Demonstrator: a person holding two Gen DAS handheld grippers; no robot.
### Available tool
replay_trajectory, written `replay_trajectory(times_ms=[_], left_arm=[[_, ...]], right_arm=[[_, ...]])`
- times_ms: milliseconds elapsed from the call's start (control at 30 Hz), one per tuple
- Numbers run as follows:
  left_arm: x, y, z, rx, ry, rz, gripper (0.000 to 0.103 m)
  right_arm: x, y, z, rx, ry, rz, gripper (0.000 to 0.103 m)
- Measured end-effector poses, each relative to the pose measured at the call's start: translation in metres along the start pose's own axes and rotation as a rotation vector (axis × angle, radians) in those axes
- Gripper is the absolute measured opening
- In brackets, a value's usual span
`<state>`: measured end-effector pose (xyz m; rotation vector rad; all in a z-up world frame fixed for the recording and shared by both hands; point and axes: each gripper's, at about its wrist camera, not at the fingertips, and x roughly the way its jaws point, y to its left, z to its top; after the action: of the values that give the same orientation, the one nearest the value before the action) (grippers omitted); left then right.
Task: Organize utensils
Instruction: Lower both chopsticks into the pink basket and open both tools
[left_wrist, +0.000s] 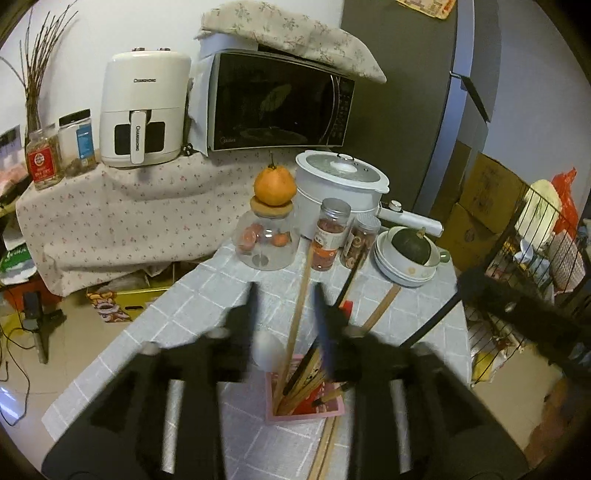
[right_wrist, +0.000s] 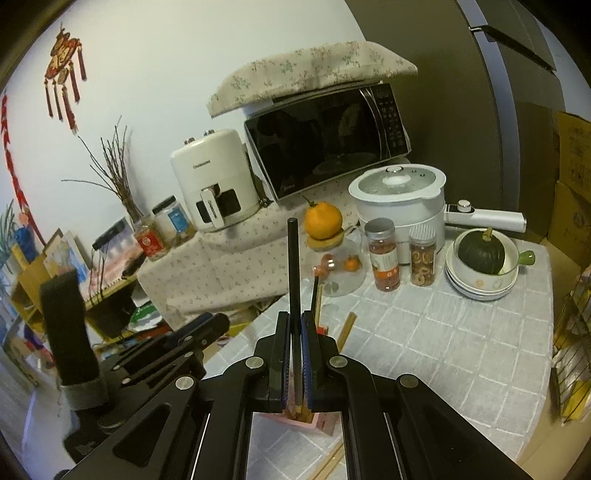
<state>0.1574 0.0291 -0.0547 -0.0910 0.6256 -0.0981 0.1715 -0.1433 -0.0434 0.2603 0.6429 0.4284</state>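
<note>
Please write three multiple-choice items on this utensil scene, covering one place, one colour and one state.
1. Where does the large orange sit?
A. on the glass jar's wooden lid
B. in the bowl
C. on the microwave

2. What colour is the utensil holder?
A. green
B. pink
C. black

3. What is the right hand-held gripper doing?
A. standing open
B. clamping a dark chopstick
C. holding a jar

Answers:
1 A, it rests on the wooden lid.
2 B, its rim is pink.
3 B, the dark chopstick stands between its shut jaws.
</note>
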Motion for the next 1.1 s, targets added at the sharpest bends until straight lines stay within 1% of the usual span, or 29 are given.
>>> replay_trajectory(times_ms=[167,200,233,267,500,700,767,800,867,967,1033,1100], left_arm=[[-0.014,0.003,0.003,-0.018,0.000,-0.014,0.045],[-0.014,0.004,0.003,-0.020,0.006,-0.012,0.049],[-0.017,0.006,0.001,-0.023,0.019,-0.006,0.053],[-0.019,0.007,0.000,-0.025,0.031,-0.001,0.053],[-0.018,0.021,-0.011,-0.028,0.134,0.033,0.055],[-0.011,0.032,-0.023,-0.040,0.209,0.049,0.056],[-0.008,0.036,-0.027,-0.047,0.233,0.048,0.058],[-0.007,0.037,-0.028,-0.050,0.248,0.046,0.060],[-0.006,0.038,-0.030,-0.058,0.266,0.041,0.063],[-0.005,0.039,-0.035,-0.068,0.295,0.038,0.065],[-0.004,0.039,-0.038,-0.069,0.312,0.037,0.067],[-0.001,0.038,-0.043,-0.064,0.340,0.036,0.068]], right_arm=[[0.016,-0.005,-0.004,0.009,0.040,-0.006,0.006],[0.020,-0.007,-0.005,0.016,0.051,-0.002,0.006],[0.024,-0.008,-0.006,0.024,0.060,0.003,0.006],[0.027,-0.009,-0.007,0.031,0.071,0.008,0.006],[0.051,-0.012,-0.014,0.079,0.134,0.030,0.006],[0.062,-0.010,-0.018,0.078,0.154,0.031,0.007],[0.060,-0.010,-0.017,0.083,0.154,0.036,0.010],[0.057,-0.011,-0.016,0.087,0.152,0.040,0.017],[0.050,-0.014,-0.013,0.094,0.141,0.048,0.024],[0.036,-0.022,-0.009,0.110,0.118,0.052,0.031],[0.029,-0.030,-0.007,0.130,0.104,0.044,0.040],[0.024,-0.043,-0.007,0.163,0.106,0.025,0.041]])
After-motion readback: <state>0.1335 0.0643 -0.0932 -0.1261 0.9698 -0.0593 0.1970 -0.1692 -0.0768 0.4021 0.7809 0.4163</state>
